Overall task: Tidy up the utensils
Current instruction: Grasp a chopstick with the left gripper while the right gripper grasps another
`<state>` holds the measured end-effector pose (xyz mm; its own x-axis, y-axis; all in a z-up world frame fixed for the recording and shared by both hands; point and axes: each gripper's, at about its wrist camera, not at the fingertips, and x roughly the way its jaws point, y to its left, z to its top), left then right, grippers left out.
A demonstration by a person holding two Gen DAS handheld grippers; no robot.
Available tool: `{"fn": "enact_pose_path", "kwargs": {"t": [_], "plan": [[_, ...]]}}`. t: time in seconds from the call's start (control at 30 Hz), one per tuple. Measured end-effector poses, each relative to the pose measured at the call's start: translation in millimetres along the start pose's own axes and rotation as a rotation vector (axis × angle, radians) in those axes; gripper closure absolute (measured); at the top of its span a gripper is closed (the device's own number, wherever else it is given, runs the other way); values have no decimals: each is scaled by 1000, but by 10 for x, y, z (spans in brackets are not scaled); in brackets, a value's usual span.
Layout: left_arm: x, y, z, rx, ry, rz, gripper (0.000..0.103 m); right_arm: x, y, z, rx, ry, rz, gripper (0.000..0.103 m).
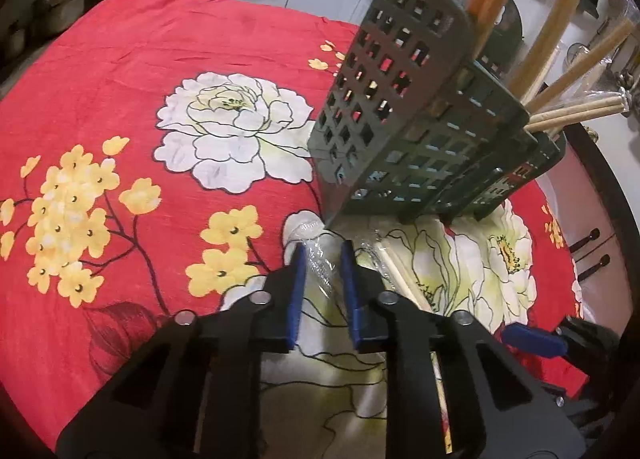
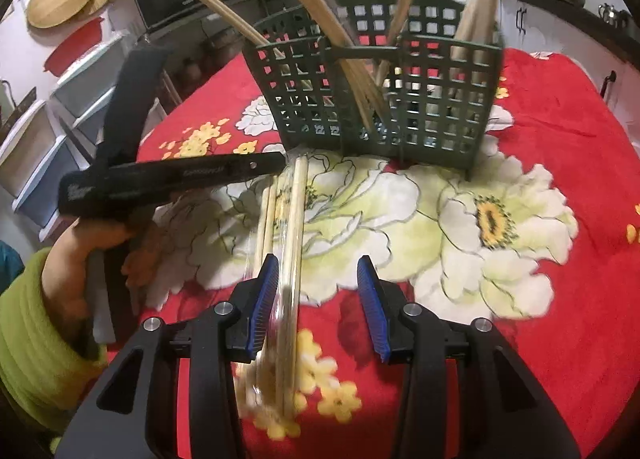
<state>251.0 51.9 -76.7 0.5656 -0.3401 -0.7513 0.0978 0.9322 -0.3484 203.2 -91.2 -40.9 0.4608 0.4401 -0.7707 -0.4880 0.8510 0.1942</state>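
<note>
Nearest my right-wrist lens, the right claw (image 2: 318, 273) is hovering low over the counter (image 2: 560, 163) with its blue pads (image 2: 370, 299) spread wide and gripping nothing. I am seeing a plastic-wrapped bundle of wooden chopsticks (image 2: 292, 227) lying flat on the floral cloth, its long axis running away from the camera toward the green utensil basket (image 2: 384, 99); the near end is passing just inside the left pad, though the blur stops me telling whether it is touching. The far end is lying close to the basket's foot. On the left of that view, the person's left hand (image 2: 76, 271), in a green sleeve, is gripping the other tool's handle, angled in toward the bundle's far end. From the left-wrist view, the left claw (image 1: 324, 259) is pointing down at the cloth just before the basket (image 1: 400, 99), its pads parted, with crinkled clear wrapper (image 1: 318, 263) sitting between them; I cannot tell whether they are pinching it. Several wooden utensils (image 2: 476, 7) are standing tilted in the basket's compartments, handles leaning outward above the rim.
</note>
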Motion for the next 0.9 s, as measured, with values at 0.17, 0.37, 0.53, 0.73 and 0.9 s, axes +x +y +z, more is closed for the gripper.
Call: {"fn": "enact_pose_path", "kwargs": {"t": [0.17,0.37,0.53,0.73,0.9], "plan": [[-43,113,14,-31,3,-29,99,219,52,227,-27,16,-24,67],[-171,245,3,-49,-16,-31,100,483,68,445,-50,60,-43,69],[-309,369,-26,-83,-42,-39,100,623,86,566,-59,85,-46,70],[-512,461,-69,-101,-80,-46,100,764,124,676,-61,111,-66,76],[-665,484,-81,-114,-116,-60,100,779,141,700,-68,109,-73,90]]}}
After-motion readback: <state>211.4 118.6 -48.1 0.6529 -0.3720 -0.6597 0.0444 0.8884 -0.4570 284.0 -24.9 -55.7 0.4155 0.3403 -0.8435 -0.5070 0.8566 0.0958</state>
